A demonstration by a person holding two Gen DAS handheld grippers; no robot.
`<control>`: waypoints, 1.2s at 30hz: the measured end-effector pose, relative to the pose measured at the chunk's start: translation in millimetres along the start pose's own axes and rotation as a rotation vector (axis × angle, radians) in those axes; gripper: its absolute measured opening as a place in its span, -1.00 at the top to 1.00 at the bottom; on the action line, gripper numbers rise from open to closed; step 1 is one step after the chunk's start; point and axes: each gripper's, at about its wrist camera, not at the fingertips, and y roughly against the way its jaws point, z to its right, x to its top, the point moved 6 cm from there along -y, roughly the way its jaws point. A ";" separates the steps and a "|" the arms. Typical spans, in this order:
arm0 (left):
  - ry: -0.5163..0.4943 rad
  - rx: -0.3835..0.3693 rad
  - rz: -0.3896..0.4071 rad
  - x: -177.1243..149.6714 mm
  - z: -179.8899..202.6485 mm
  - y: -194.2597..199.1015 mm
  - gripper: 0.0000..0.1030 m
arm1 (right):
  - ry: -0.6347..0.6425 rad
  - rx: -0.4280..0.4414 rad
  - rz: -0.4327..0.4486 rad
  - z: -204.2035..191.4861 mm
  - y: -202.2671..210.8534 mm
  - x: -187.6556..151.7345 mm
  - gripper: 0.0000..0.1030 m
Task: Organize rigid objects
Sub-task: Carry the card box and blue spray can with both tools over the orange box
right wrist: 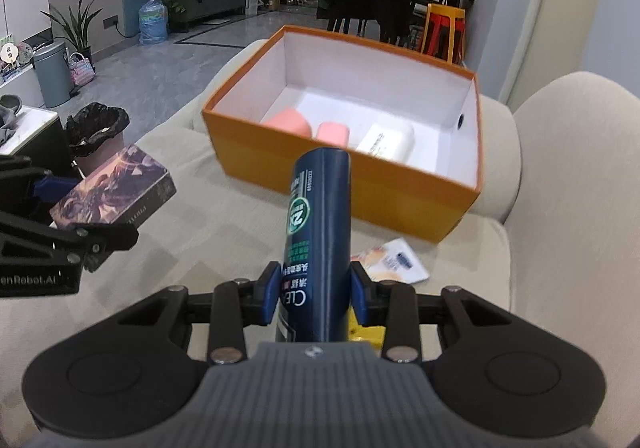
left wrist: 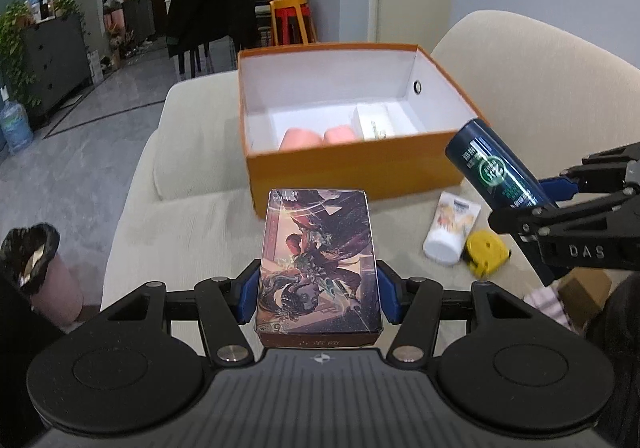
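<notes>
My left gripper (left wrist: 318, 290) is shut on an illustrated card box (left wrist: 318, 260), held above the beige sofa seat in front of the open orange box (left wrist: 352, 164). My right gripper (right wrist: 316, 290) is shut on a dark blue bottle (right wrist: 318, 228) that points toward the orange box (right wrist: 340, 172); the bottle also shows at the right of the left wrist view (left wrist: 496, 168). The card box shows at the left of the right wrist view (right wrist: 116, 188). Inside the orange box lie two pink objects (right wrist: 290, 120) and a white container (right wrist: 390, 140).
A white tube (left wrist: 450, 232) and a yellow tape measure (left wrist: 486, 250) lie on the sofa seat (left wrist: 192, 224) right of the card box. The tube also shows in the right wrist view (right wrist: 394, 260). A bin with a black liner (right wrist: 96, 128) stands left of the sofa. The backrest (right wrist: 572, 188) rises at right.
</notes>
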 end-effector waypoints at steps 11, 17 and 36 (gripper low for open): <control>-0.049 -0.039 0.014 56.7 5.1 -35.7 -0.28 | 0.074 -0.024 0.029 35.2 -10.0 34.6 0.31; -0.076 -0.062 0.010 80.7 4.5 -64.4 -0.28 | 0.210 -0.046 0.055 46.7 -28.3 66.8 0.31; -0.086 -0.081 -0.055 130.2 -1.3 -150.2 -0.28 | 0.507 -0.046 0.030 55.1 -117.6 148.3 0.31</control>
